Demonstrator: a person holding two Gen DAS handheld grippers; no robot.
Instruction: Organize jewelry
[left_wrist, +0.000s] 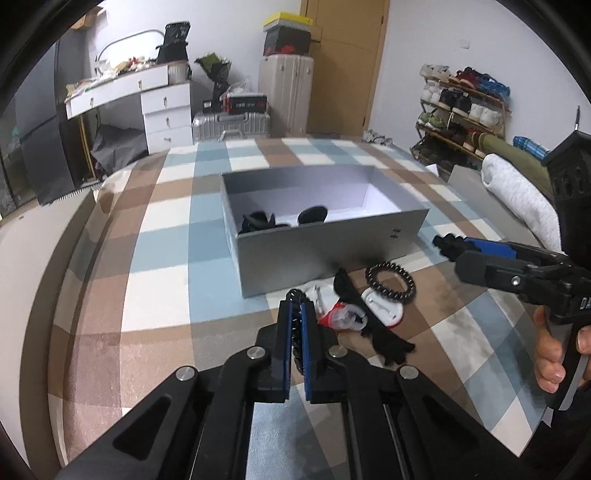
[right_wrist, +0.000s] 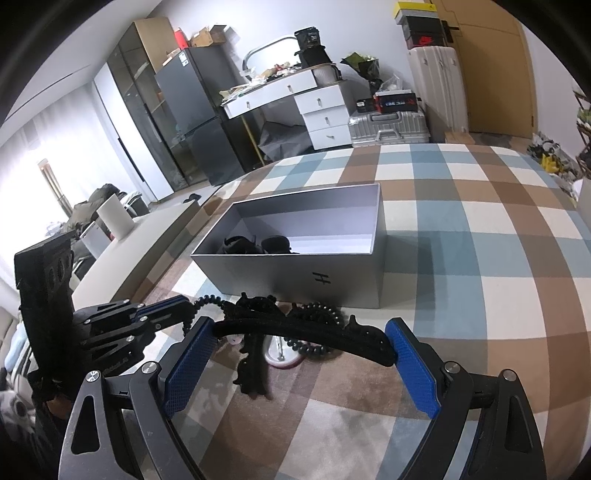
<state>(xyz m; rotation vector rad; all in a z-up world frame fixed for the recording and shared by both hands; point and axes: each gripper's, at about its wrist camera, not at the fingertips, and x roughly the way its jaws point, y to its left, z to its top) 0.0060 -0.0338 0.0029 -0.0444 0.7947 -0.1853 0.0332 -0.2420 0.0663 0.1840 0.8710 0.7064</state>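
Left gripper is clamped on a black spiral hair tie, the coil pinched between its blue pads, held low over the checked blanket. Right gripper has its jaws spread wide, with a black headband spanning from pad to pad and touching both; whether it is truly gripped cannot be told. Just beyond the left gripper lies a small pile: a second spiral hair tie, a red-and-white hair clip and a black fabric piece, all on the blanket. Farther out stands the open grey box, touching the pile's far edge, with dark items in its left corner.
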